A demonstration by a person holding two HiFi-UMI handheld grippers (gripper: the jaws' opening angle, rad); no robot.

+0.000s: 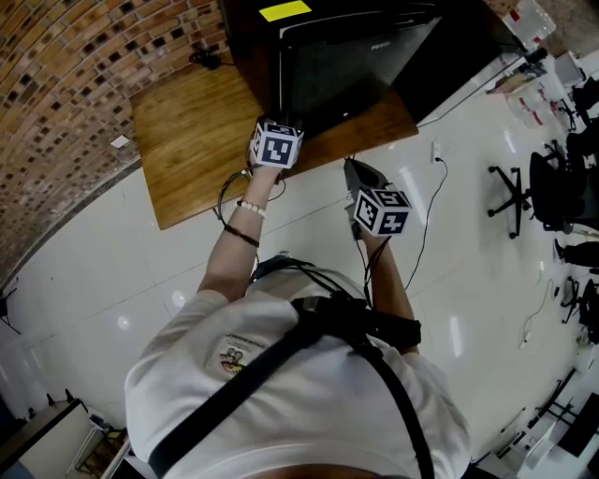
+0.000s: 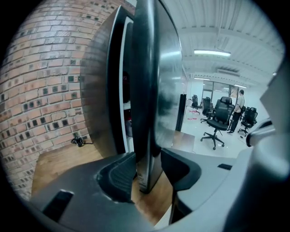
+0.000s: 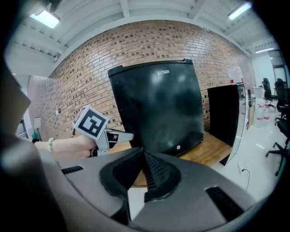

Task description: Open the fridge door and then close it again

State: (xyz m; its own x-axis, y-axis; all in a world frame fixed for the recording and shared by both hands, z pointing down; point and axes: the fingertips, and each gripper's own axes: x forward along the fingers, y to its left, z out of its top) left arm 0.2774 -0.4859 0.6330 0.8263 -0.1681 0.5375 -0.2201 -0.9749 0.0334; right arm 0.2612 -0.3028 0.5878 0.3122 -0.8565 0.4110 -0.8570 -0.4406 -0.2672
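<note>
**Black fridge door [image 2: 152,90] held at its free edge, standing a crack open**

Brick wall [image 1: 75,84] curves behind the scene, and a pale glossy floor [image 1: 112,281] spreads in front of it. On that floor lies a wooden platform [image 1: 187,140], set against the wall, and the fridge [image 3: 158,108] stands on it.

The fridge is upright, with its long axis vertical. Its back is to the bricks and its dark glossy front faces out over the platform towards the person. A yellow note [image 1: 284,10] lies on its top.

The door's free edge is on the person's left, so the hinge is most likely on the right. In the left gripper view this edge runs straight up the middle. A narrow gap beside it shows a pale strip of the inside, so the door is off its seal but only just.

The left claw [image 2: 147,167] straddles that edge low down and appears to pinch it, with one pad on the inner face and the other on the outer.

The right claw [image 3: 144,167] is pressed together on nothing. It is held back from the fridge, over the floor on the person's right.

As for progress, the grip is made and the seal looks broken. The full swing open and the closing both seem to remain. A door this nearly shut could equally be at the end of closing, and the pictures do not settle that.
</note>
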